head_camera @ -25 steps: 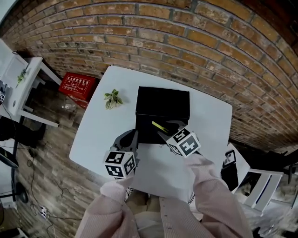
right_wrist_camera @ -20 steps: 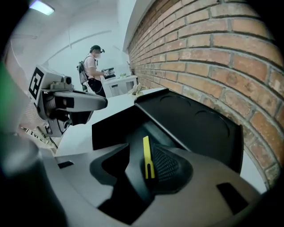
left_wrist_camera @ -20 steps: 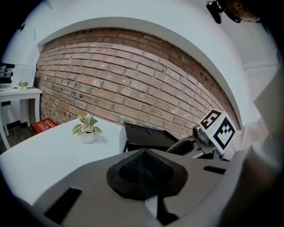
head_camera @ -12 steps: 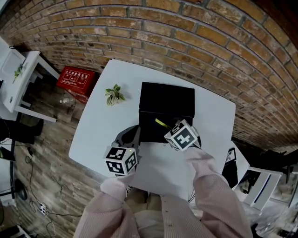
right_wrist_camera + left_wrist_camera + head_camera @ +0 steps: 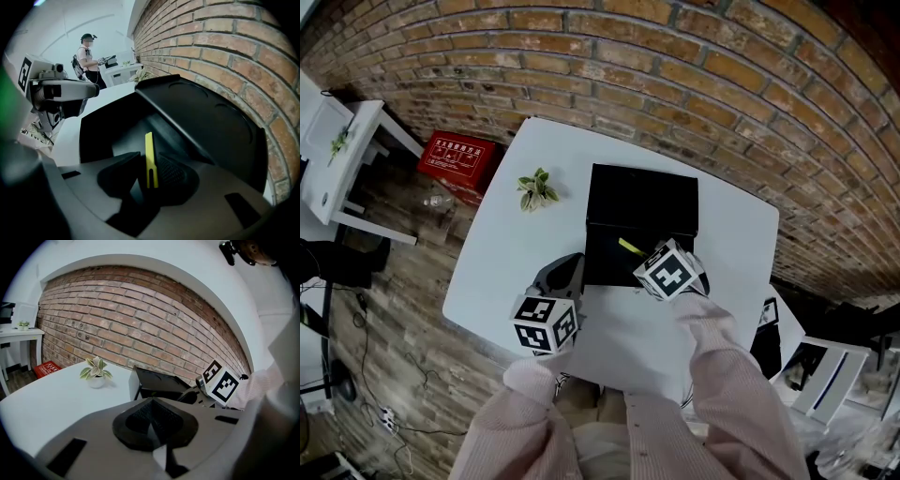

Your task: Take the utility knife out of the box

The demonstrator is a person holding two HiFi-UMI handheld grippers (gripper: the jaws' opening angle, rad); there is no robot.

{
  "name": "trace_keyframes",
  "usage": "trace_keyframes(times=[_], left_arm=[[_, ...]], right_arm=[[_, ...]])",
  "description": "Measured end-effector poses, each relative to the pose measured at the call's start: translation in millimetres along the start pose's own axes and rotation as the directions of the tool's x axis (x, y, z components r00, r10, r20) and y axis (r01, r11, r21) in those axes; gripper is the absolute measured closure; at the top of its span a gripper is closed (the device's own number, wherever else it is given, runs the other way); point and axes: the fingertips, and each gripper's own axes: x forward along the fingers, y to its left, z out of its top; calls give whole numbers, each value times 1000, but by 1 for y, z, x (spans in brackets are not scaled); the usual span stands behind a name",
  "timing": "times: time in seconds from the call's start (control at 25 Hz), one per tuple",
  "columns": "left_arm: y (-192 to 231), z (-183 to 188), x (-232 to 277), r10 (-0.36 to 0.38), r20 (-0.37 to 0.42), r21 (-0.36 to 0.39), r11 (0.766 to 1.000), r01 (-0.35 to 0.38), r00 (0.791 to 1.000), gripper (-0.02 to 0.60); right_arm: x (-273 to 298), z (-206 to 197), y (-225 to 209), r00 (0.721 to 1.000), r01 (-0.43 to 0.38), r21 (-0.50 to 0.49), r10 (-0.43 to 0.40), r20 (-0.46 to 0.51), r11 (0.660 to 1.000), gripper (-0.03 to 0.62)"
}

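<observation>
Potted plant (image 5: 535, 188) sits far left on the white tabletop (image 5: 502, 258), well apart from the rest. Our left hand-held gripper (image 5: 152, 425): jaws fully together, nothing btwn them, parked near the black box (image 5: 642, 202) front-left corner. Box lid is open. Yellow utility knife (image 5: 149, 157) is inside the box, upright btwn the jaws of our right hand-held gripper (image 5: 143, 183). Those jaws are closing: knife against one pad, gap on the other side.
</observation>
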Motion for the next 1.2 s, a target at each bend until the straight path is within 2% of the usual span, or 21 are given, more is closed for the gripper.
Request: trace_keyframes(times=[0.24, 0.32, 0.4, 0.76, 1.0, 1.2], left_arm=[[-1, 1, 0, -1, 2, 4, 1000, 1, 1000, 589], [-3, 1, -1, -4, 3, 6, 1000, 4, 1000, 589], [-7, 1, -1, -15, 4, 10, 1000, 15, 1000, 589], [-28, 4, -8, -82, 33, 36, 996, 81, 996, 589], [-40, 10, -22, -96, 92, 70, 993, 90, 991, 589], [-50, 18, -35, -103, 133, 95, 991, 91, 986, 589]], right_arm=[[0, 0, 2, 1000, -2, -8, 2, 2, 1000, 496], [-1, 0, 4, 1000, -3, -12, 3, 0, 1000, 532], [-3, 0, 6, 1000, -3, -21, 3, 3, 1000, 533], [-25, 7, 7, 992, -3, 12, 1, 123, 1000, 533], [-56, 19, 17, 966, -6, -4, 7, 258, 1000, 533], [-84, 27, 30, 919, -36, 24, 23, 394, 999, 533]])
